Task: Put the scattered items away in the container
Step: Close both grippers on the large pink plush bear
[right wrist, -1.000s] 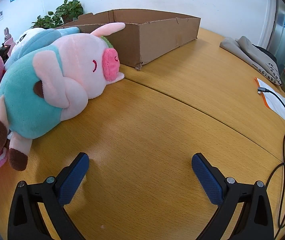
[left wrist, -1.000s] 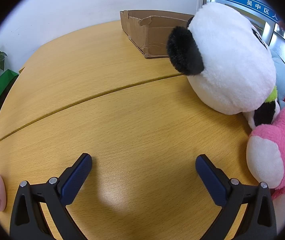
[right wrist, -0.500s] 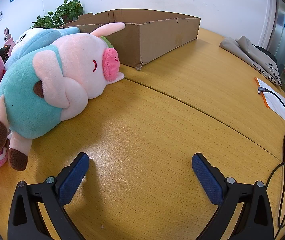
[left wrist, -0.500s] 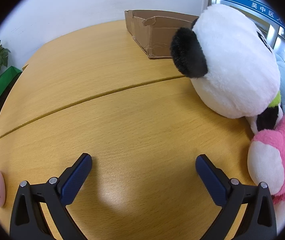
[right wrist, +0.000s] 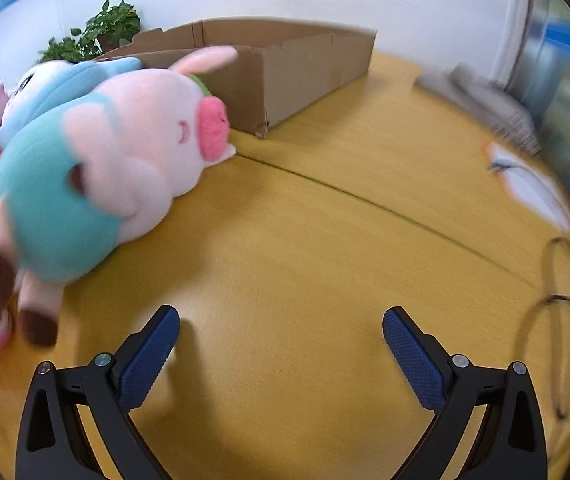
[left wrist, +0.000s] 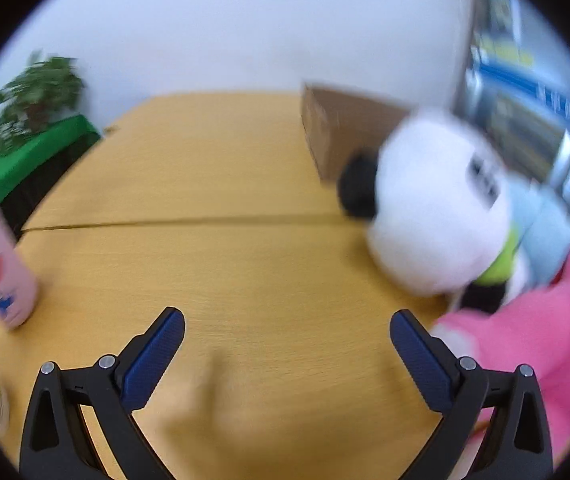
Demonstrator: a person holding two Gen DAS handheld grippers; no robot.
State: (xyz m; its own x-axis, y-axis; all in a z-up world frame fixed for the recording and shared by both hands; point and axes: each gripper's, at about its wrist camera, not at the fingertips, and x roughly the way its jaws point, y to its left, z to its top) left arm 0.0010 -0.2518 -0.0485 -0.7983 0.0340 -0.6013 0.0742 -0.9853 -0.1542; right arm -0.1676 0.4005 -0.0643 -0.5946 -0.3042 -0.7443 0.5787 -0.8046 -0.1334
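Plush toys are seen lying in a heap on the wooden table (right wrist: 305,272), none yet placed in the cardboard box (right wrist: 309,60) that stands at the far side of the heap. A pig toy (right wrist: 125,168) in a teal outfit is shown in the right wrist view, its snout close to the box corner; a panda toy (left wrist: 437,208) is shown in the left wrist view, just in front of the box (left wrist: 345,128), with a pink toy (left wrist: 533,344) beside it. Both views are blurred, so fine detail cannot be told.

The left gripper (left wrist: 287,344) and the right gripper (right wrist: 281,340) are both held spread wide over bare table, with nothing between the jaws.

The step in hand is judged to be the approach to a first toy. It would be done well if one toy were chosen at the edge of the heap, and the jaws were brought around a narrow, firm part such as a leg or an ear, since a round body is likely too wide and soft to be pinched securely. The toy should be lifted clear of its neighbours before being carried over the box wall. The cable (right wrist: 557,304) at the right is best avoided.
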